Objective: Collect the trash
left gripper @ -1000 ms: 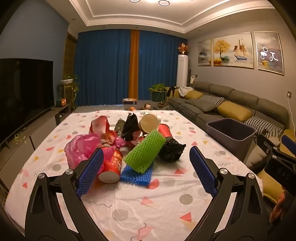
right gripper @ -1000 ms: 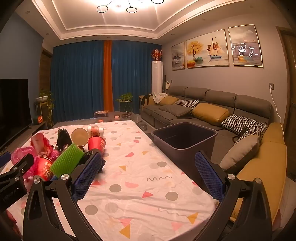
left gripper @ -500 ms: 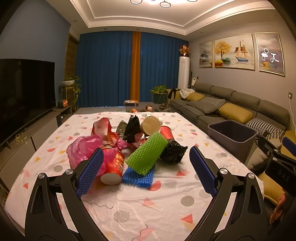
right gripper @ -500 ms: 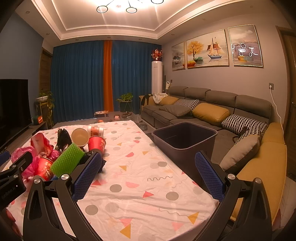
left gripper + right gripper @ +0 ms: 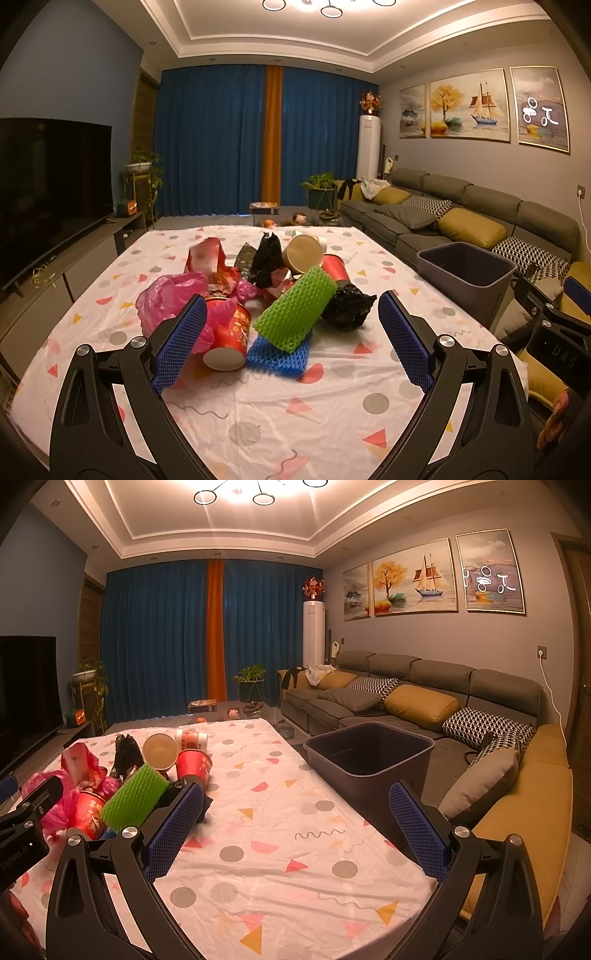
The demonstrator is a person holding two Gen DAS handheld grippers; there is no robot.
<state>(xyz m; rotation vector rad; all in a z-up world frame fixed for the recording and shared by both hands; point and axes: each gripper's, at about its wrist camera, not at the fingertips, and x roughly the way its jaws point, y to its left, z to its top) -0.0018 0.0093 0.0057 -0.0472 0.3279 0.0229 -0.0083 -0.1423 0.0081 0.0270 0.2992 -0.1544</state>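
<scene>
A heap of trash lies mid-table on the patterned cloth [image 5: 258, 398]: a green foam net [image 5: 295, 312] over a blue foam net [image 5: 279, 354], a tipped red paper cup [image 5: 231, 338], a pink plastic bag [image 5: 166, 299], a crumpled black bag [image 5: 349, 304], a brown-lidded cup [image 5: 303, 253]. My left gripper [image 5: 291, 339] hangs open just short of the heap, nothing between its blue pads. My right gripper [image 5: 295, 827] is open too, above the table's right part, with the green net [image 5: 135, 799] to its left. A dark grey bin [image 5: 369, 760] stands off the right edge.
A grey sofa [image 5: 424, 709] with yellow and patterned cushions runs along the right wall behind the bin. A TV [image 5: 48, 188] on a low cabinet lines the left side. Blue curtains [image 5: 229, 140] close the far end. The right gripper's body [image 5: 554, 332] shows at the left view's right edge.
The left view has drifted slightly back and up, so the heap sits a little lower and smaller. The right view barely moved. Both grippers stay open.
</scene>
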